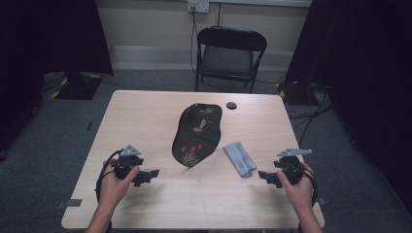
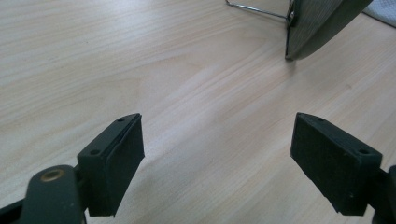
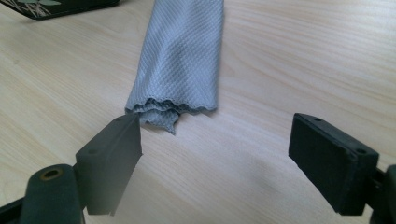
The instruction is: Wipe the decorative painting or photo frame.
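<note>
High view: the black plaque [image 1: 197, 135] stands propped at table [image 1: 145, 111] centre, the folded cloth [image 1: 239, 158] just beside it at its 4 o'clock, presumably for wiping.

Left gripper view: left gripper [image 2: 215, 158] spread, empty, plaque edge at 1 o'clock.

Right gripper view: right gripper [image 3: 215, 158] spread, empty, cloth [image 3: 180, 60] at 12 o'clock, lined up for pickup.
</note>
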`<state>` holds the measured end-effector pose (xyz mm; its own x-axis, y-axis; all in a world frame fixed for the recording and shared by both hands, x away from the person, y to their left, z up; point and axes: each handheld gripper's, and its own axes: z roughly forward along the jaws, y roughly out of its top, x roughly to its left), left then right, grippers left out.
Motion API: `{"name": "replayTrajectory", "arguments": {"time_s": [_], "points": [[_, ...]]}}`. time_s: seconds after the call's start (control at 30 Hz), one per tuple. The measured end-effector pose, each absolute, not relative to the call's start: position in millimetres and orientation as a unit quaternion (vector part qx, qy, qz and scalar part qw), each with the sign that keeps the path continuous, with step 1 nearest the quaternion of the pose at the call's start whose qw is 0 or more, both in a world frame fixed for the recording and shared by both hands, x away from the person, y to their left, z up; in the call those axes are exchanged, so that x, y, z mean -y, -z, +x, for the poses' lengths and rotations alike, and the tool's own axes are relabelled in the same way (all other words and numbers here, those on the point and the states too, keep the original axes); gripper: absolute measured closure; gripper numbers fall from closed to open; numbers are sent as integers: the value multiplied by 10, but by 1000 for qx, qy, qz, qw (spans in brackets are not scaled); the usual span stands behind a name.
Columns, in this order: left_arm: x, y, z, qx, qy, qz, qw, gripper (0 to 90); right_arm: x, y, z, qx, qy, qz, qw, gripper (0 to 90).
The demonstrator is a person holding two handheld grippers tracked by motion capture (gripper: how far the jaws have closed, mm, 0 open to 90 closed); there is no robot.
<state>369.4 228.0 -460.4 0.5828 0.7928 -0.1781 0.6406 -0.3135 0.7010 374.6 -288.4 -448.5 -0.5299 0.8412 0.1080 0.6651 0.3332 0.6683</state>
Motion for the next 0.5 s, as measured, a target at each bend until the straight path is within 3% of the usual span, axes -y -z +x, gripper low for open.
{"name": "replayTrajectory", "arguments": {"time_s": [0.5], "points": [[-2327,4621,3690,-444,-103,810,369,166,3083,4657,3608,-791,-344,489,127,170]]}}
